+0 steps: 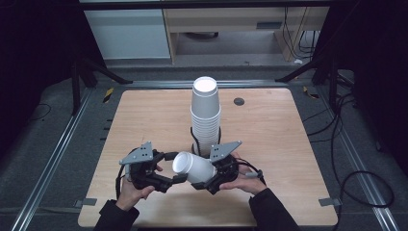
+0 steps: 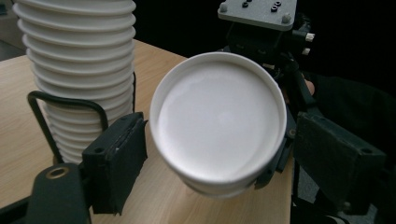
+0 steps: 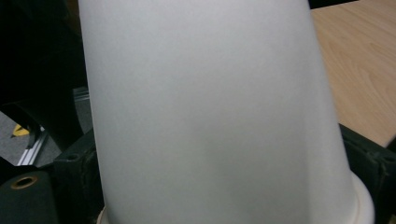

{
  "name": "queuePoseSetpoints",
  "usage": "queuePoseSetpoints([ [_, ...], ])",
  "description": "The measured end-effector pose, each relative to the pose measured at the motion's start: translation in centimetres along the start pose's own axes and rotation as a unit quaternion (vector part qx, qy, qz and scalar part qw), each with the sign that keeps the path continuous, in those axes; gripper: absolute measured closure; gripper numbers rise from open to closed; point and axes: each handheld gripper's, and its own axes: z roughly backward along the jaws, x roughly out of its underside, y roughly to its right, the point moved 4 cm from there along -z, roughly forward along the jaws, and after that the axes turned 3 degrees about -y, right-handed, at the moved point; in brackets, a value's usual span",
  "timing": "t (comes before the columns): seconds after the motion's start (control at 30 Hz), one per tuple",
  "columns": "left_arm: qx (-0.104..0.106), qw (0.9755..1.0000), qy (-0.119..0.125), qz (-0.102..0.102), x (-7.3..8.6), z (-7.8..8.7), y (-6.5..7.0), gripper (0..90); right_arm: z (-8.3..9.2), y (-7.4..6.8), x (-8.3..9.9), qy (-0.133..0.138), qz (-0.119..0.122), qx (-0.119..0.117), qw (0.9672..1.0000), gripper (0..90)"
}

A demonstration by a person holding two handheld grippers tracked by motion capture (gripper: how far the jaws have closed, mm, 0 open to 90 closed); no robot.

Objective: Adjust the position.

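White cup (image 1: 192, 167) in right gripper (image 1: 208, 182)

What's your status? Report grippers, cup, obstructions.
Right gripper clamped on the white cup, cup lying sideways, base toward the left gripper. Left jaws open either side of the base, not pressing. Cup stack in its wire holder just behind.
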Motion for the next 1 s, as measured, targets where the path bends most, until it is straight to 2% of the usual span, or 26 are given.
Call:
queuePoseSetpoints([
  [0.1, -0.007, 1.0, -0.004, -0.002, 0.0, 0.4, -0.3, 15.6, 0.6, 0.4, 0.1, -0.001, 0.001, 0.013, 0.9999, 8.7],
  [0.13, -0.01, 0.9999, -0.009, -0.003, 0.0, 0.5, -0.4, 14.7, 1.2, 0.7, 0.2, -0.006, 0.004, 0.025, 0.9997, 8.6],
  [0.3, -0.016, 0.9988, -0.047, -0.004, 0.8, 0.2, -1.1, 12.8, 2.0, 1.1, 0.5, -0.024, 0.011, 0.041, 0.9988, 8.5],
  [0.43, -0.011, 0.9973, -0.073, 0.0, 1.5, -0.5, -1.4, 12.7, 2.1, 1.3, 0.9, -0.048, 0.024, 0.053, 0.9972, 8.5],
  [0.53, -0.01, 0.9959, -0.089, -0.002, 1.8, -1.0, -1.4, 12.6, 1.8, 1.3, 1.2, -0.071, 0.033, 0.06, 0.9951, 8.5],
  [0.67, -0.001, 0.9941, -0.109, -0.005, 2.2, -1.6, -1.2, 12.7, 1.0, 1.1, 1.6, -0.094, 0.041, 0.058, 0.9931, 8.5],
  [0.83, 0.004, 0.9915, -0.129, -0.01, 2.4, -2.2, -0.9, 12.5, -0.5, 0.5, 2.0, -0.131, 0.055, 0.053, 0.9885, 8.5],
  [1.0, 0.008, 0.9889, -0.148, -0.013, 2.7, -2.9, -0.5, 12.7, -1.3, 0.1, 2.0, -0.143, 0.067, 0.053, 0.986, 8.5],
])
